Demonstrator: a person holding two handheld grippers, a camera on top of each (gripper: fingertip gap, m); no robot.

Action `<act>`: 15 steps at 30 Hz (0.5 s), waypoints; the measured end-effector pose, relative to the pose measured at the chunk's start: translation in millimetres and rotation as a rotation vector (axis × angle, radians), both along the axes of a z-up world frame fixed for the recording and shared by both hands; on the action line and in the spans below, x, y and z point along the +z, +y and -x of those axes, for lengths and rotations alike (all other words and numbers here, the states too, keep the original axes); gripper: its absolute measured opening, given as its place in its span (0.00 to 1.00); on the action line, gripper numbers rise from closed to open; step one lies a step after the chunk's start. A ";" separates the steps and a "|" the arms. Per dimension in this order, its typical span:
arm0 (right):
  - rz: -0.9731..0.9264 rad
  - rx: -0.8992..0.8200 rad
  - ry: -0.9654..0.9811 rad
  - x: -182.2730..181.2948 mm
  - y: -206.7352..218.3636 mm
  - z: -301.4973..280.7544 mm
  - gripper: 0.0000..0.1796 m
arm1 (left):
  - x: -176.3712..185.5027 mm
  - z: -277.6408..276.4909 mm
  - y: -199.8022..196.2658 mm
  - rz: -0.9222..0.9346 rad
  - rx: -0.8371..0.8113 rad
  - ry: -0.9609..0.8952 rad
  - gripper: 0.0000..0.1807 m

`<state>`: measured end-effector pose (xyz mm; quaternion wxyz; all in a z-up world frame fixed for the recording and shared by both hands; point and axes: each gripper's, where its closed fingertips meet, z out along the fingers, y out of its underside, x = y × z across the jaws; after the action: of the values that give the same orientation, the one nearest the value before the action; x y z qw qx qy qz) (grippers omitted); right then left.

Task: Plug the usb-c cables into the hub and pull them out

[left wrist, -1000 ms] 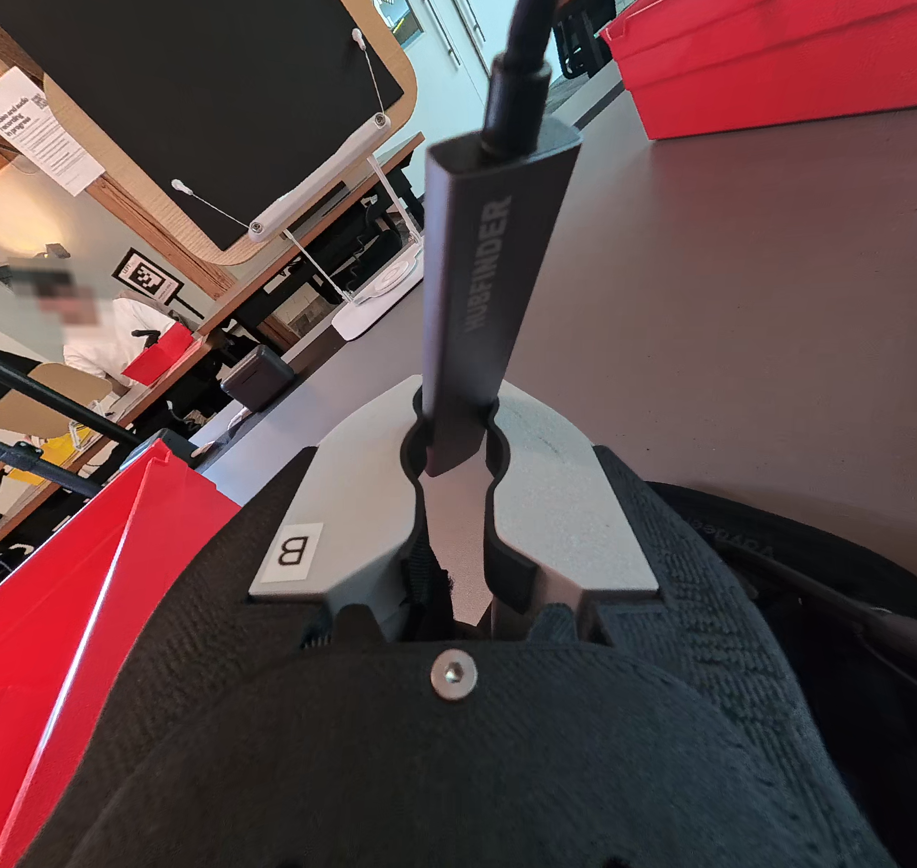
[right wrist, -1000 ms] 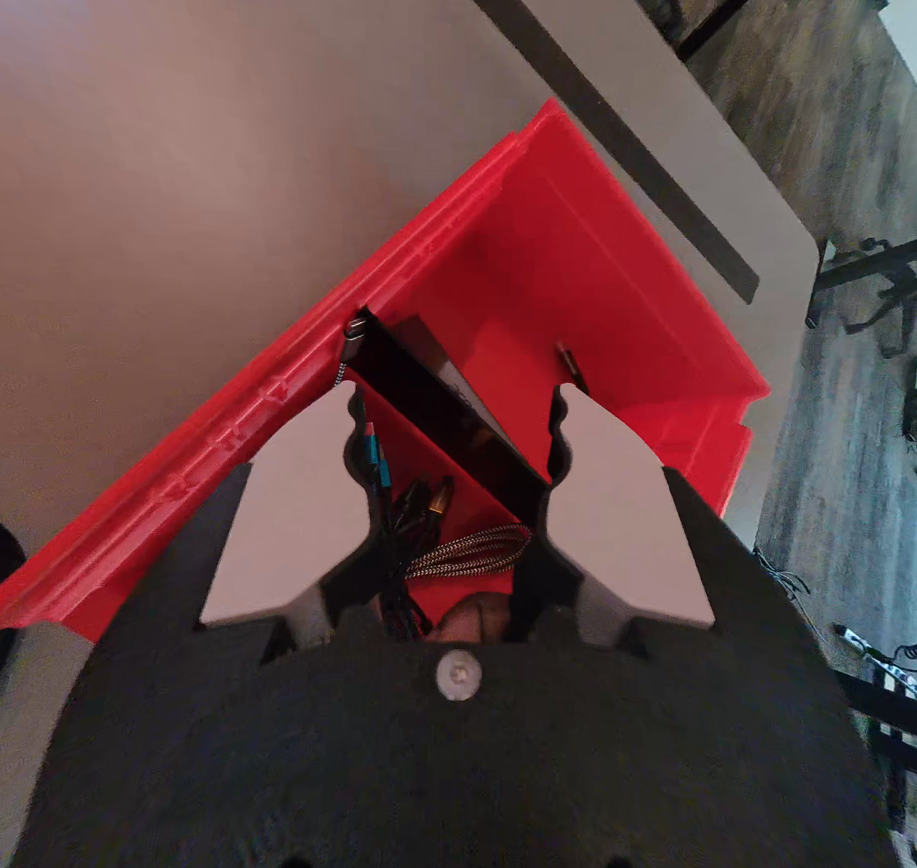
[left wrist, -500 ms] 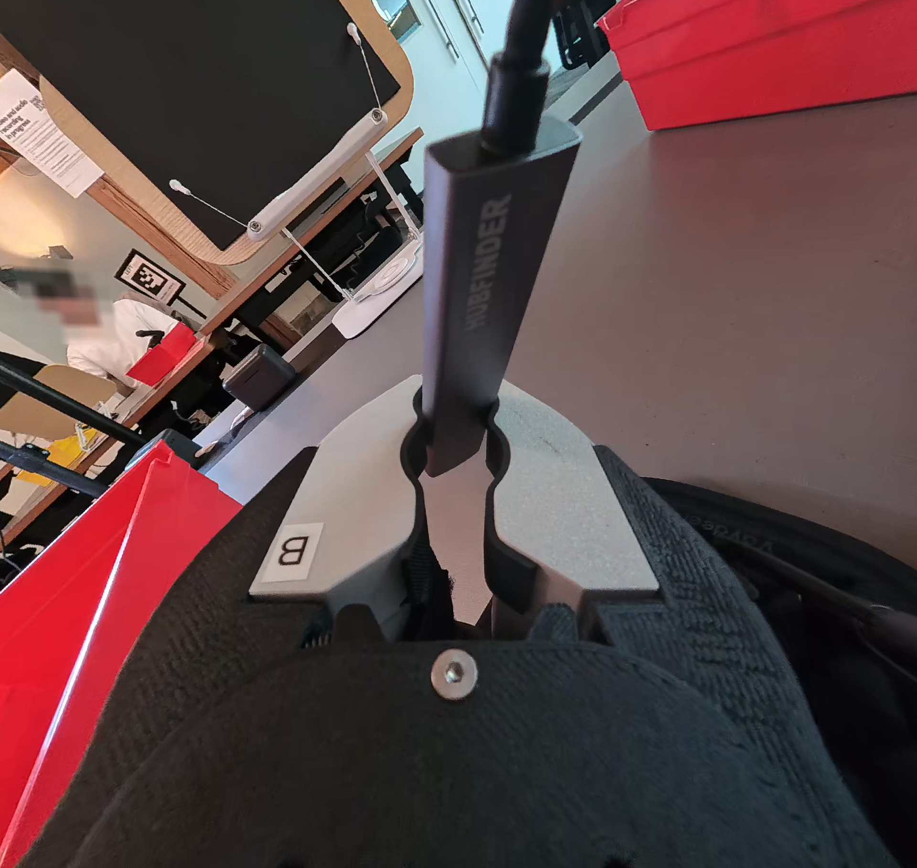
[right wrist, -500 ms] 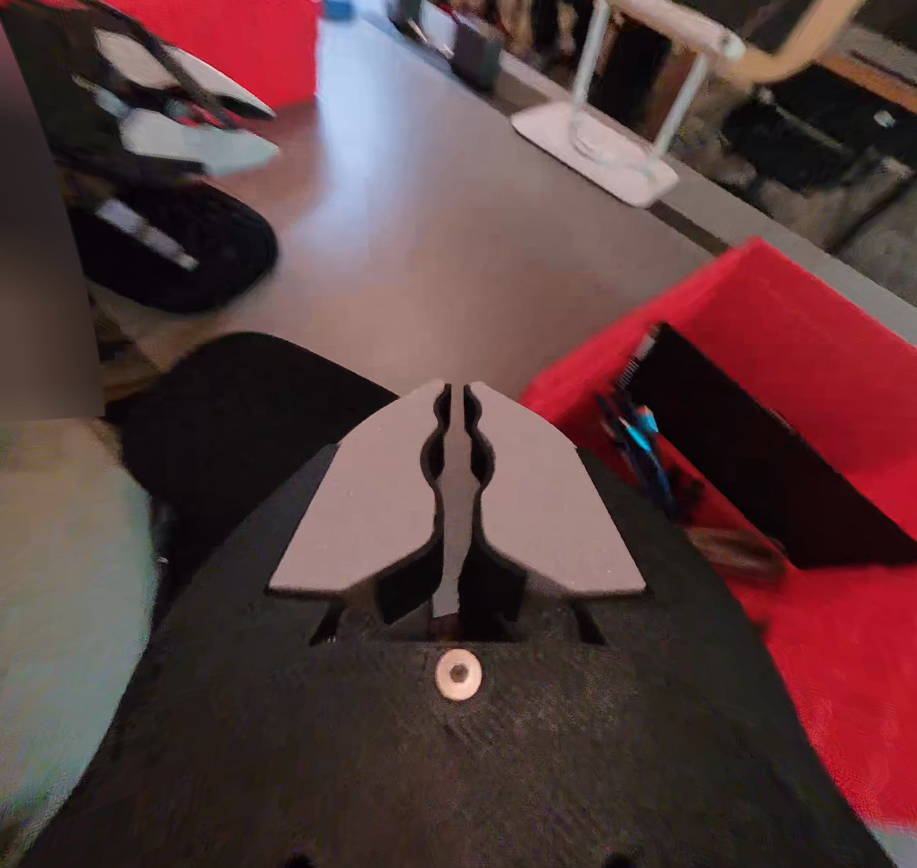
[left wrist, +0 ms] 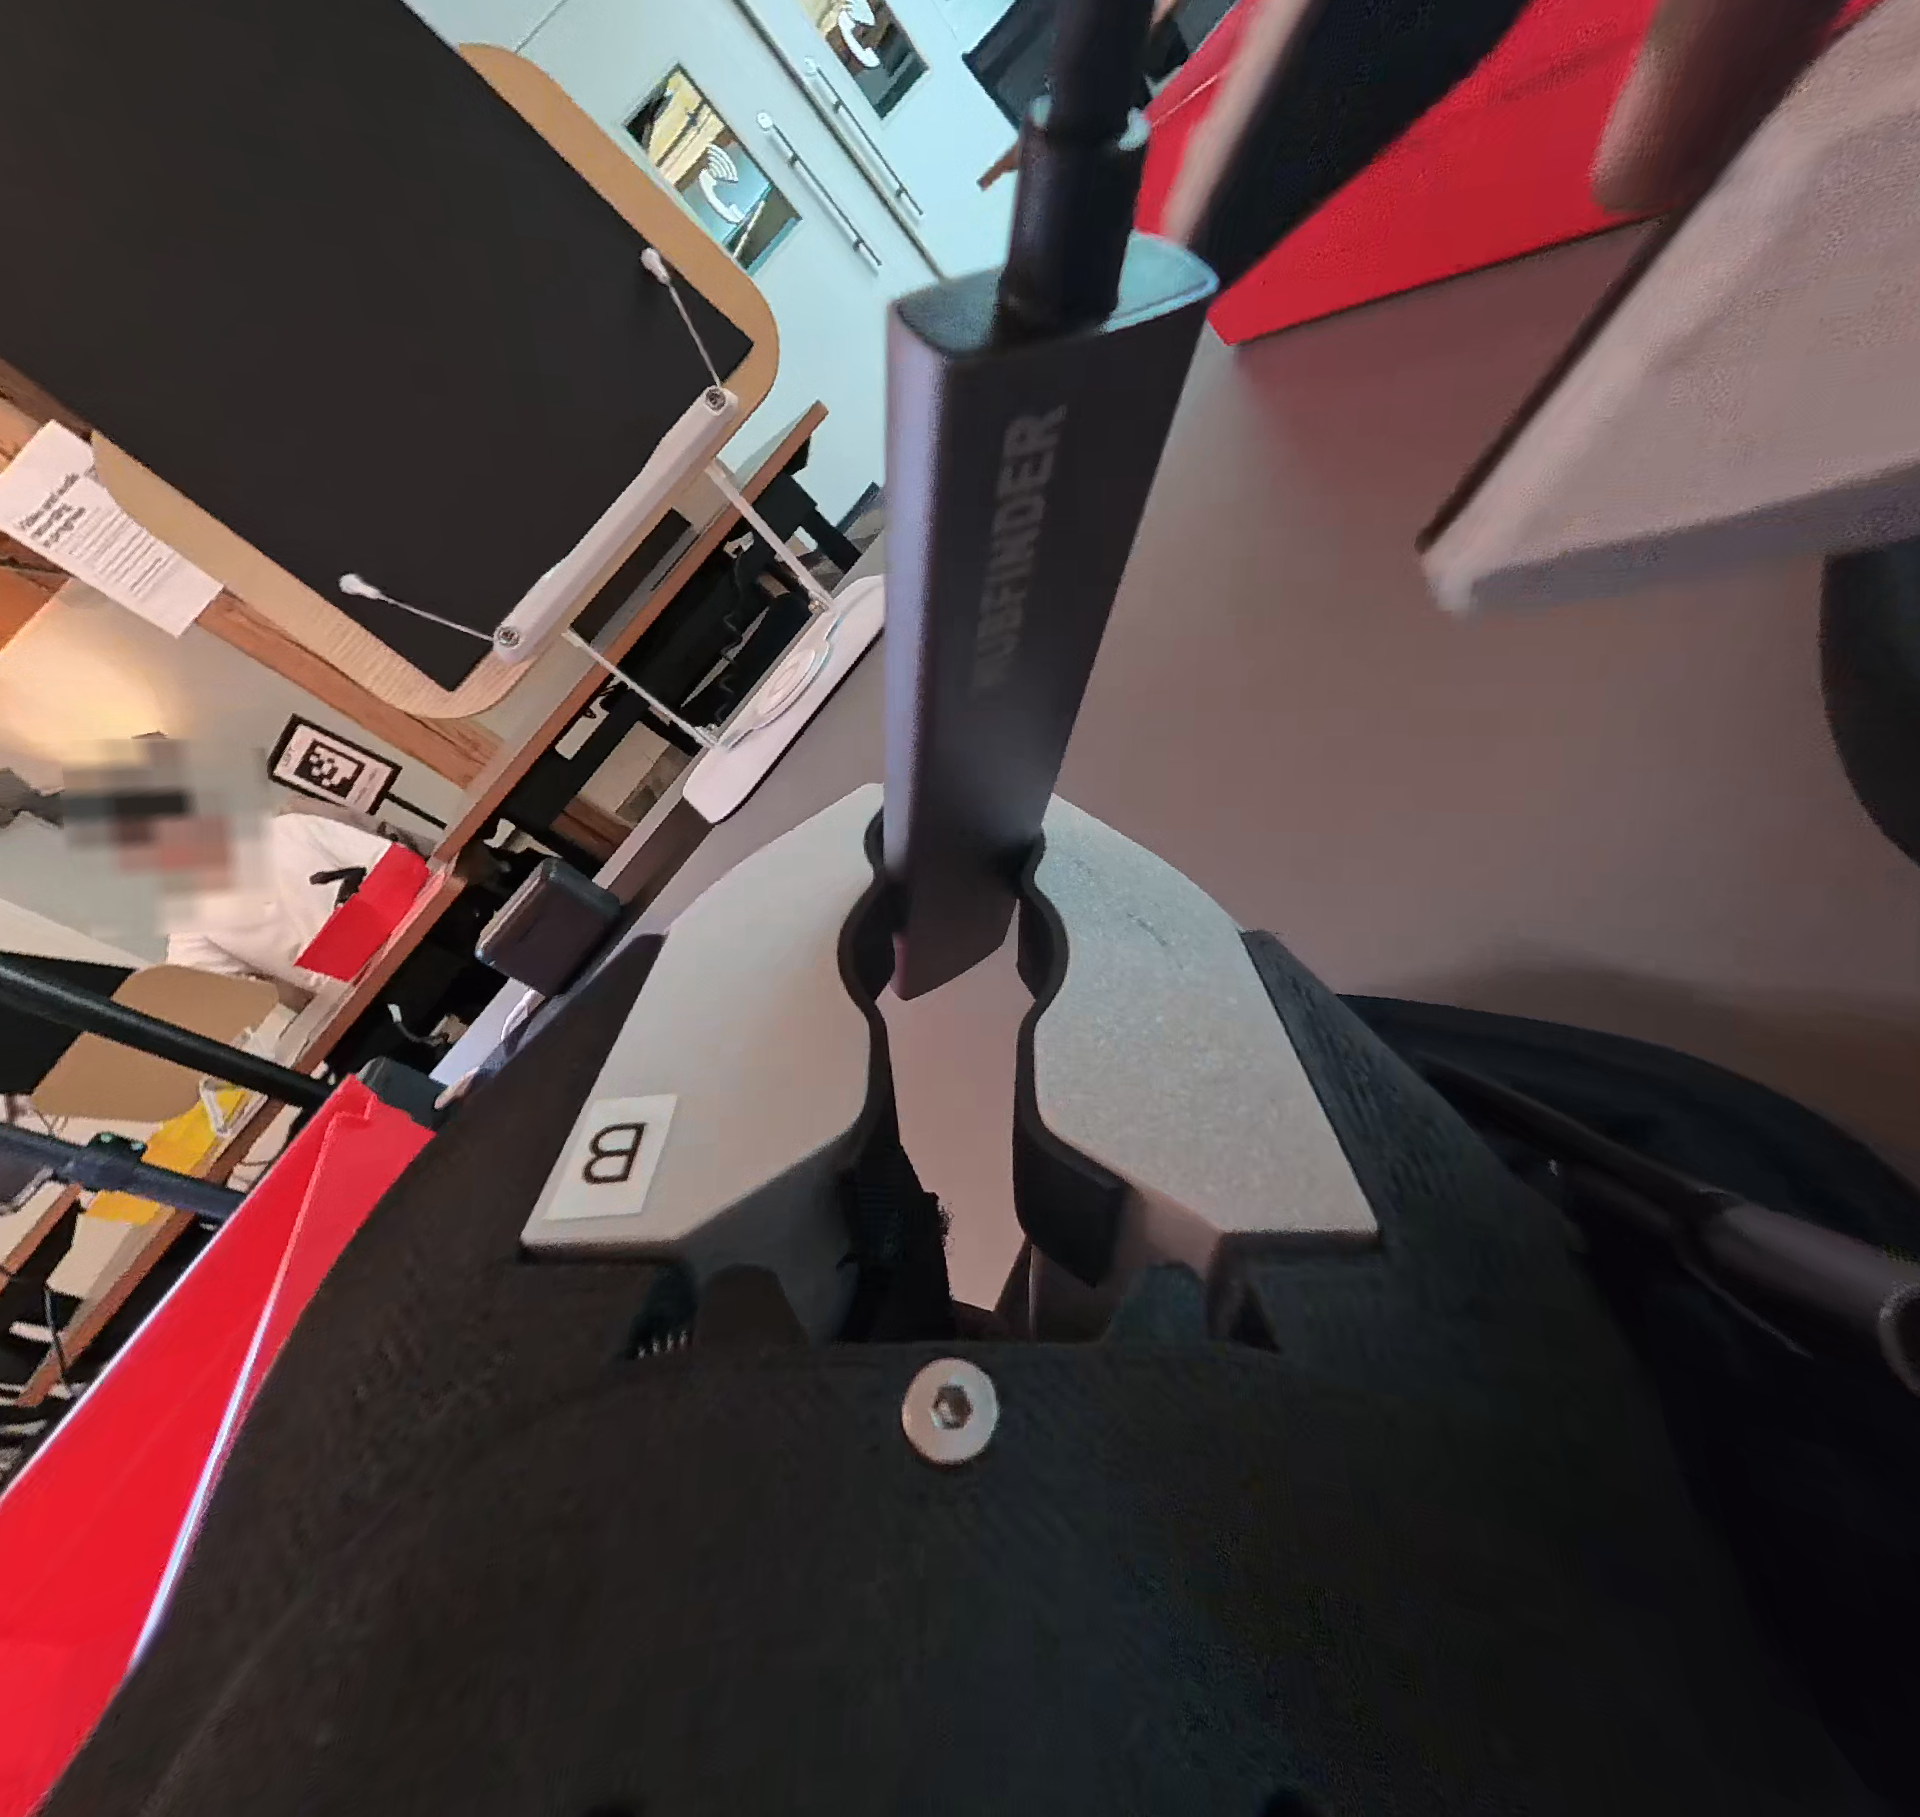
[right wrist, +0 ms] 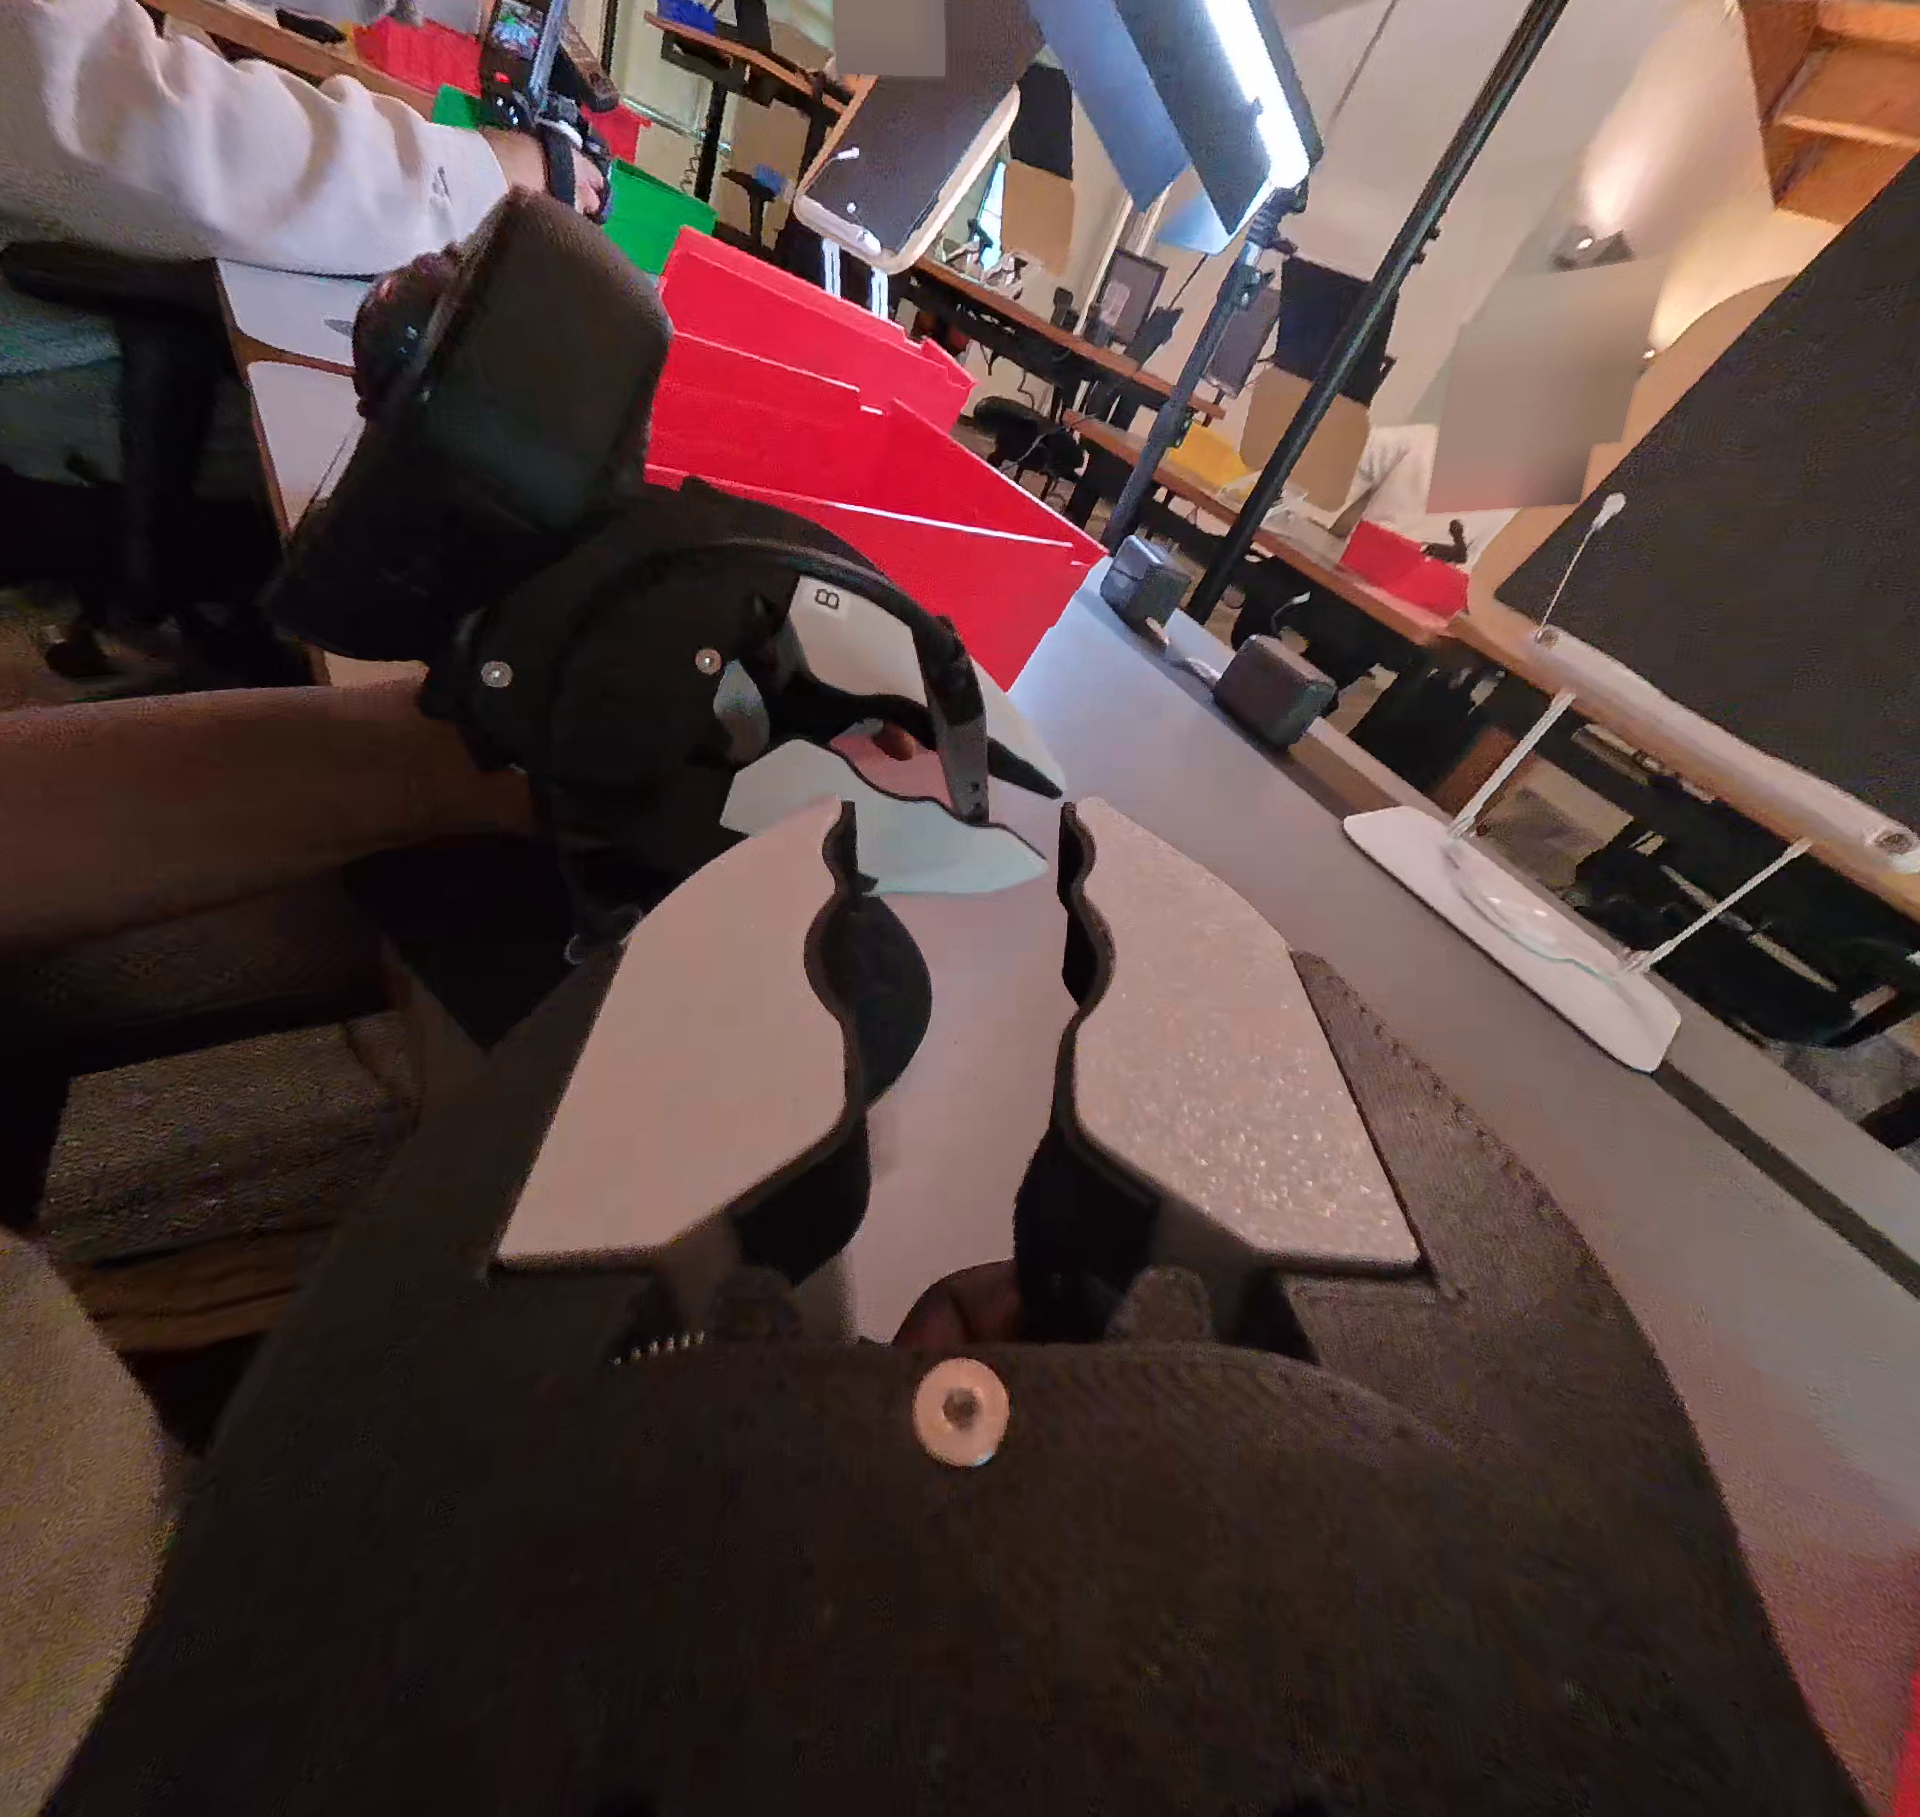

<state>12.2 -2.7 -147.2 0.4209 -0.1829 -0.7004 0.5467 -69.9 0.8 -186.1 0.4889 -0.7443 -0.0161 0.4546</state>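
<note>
My left gripper [left wrist: 956,894] is shut on the lower end of a slim grey usb-c hub [left wrist: 997,604], held upright above the grey table [left wrist: 1403,832]. The hub's own black cable [left wrist: 1091,84] runs up out of its top. My right gripper [right wrist: 956,832] is open with nothing between its fingers. It points at the left gripper [right wrist: 883,759], close in front, where the hub [right wrist: 964,718] shows edge-on. In the left wrist view the right gripper's grey finger [left wrist: 1714,344] is blurred at the upper right, beside the hub. No loose usb-c cable is in view.
Red bins stand behind the left gripper [right wrist: 831,437], at the far right [left wrist: 1455,157] and at the lower left [left wrist: 125,1404]. A white stand base [right wrist: 1507,926], two small dark boxes [right wrist: 1273,692] and a black pole [right wrist: 1351,313] line the table's far edge. A person's sleeve [right wrist: 208,136] is farther off. Spacing between my two grippers at the tips: around 10 centimetres.
The right gripper swung away from the red bin of cables toward the left gripper. It was open, then shut, and is open now. The left gripper kept holding the hub.
</note>
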 end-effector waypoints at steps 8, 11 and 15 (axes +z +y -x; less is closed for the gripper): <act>-0.111 -0.070 0.079 2.9 -5.0 15.5 0.06 | -16.1 1.1 5.5 0.124 0.007 0.015 0.12; -0.063 -0.064 0.068 7.5 0.8 12.3 0.06 | -13.2 -1.6 7.2 0.105 -0.013 0.027 0.12; -0.042 -0.156 0.120 24.5 25.8 13.1 0.05 | -13.8 2.0 4.7 0.098 0.012 0.008 0.14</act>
<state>-0.9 23.1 -122.7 0.5070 -0.1951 -0.6689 0.5074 -71.8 5.5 -200.0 0.4494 -0.7653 0.0037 0.4608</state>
